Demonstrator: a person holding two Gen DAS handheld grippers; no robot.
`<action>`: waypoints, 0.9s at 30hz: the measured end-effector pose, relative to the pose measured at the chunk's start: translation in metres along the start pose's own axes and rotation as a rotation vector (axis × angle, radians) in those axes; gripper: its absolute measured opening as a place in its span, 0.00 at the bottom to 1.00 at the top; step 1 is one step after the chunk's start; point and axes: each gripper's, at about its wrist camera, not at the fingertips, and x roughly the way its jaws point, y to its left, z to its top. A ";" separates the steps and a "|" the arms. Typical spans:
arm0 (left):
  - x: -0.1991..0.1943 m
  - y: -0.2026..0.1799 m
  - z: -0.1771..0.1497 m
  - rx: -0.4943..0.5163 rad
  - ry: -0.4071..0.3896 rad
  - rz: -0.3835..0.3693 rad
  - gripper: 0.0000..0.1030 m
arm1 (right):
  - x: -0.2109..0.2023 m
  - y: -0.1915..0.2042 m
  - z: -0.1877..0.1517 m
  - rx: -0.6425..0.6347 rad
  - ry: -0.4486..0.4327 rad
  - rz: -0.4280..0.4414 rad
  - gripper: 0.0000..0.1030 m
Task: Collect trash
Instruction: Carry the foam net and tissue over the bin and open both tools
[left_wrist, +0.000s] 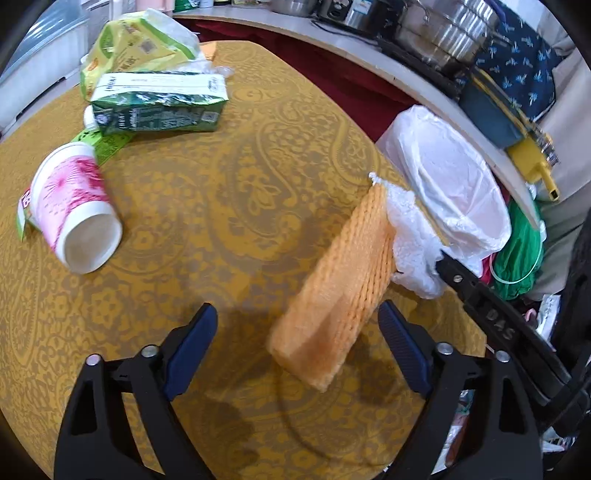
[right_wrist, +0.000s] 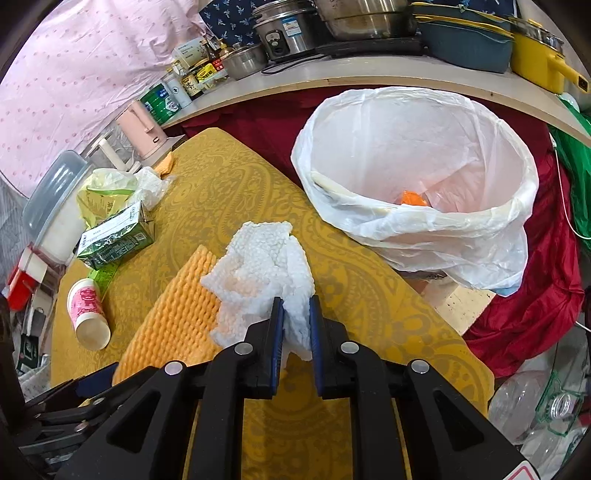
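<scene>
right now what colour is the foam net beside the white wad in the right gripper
Orange foam net, clearest in the left wrist view.

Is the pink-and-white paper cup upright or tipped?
Tipped: the pink-and-white paper cup lies on its side on the yellow tablecloth, open mouth showing.

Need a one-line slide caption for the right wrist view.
Right claw shut on white foam netting, orange foam net sleeve alongside, before the white-lined trash bin.
</scene>
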 end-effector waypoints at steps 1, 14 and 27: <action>0.003 -0.002 -0.001 0.008 0.008 -0.001 0.70 | 0.000 -0.001 0.000 0.001 0.000 0.001 0.12; -0.003 -0.025 0.003 0.100 -0.005 -0.011 0.13 | -0.020 -0.015 0.005 0.011 -0.052 -0.003 0.12; -0.054 -0.064 0.040 0.180 -0.161 -0.047 0.10 | -0.075 -0.025 0.058 0.023 -0.244 0.009 0.12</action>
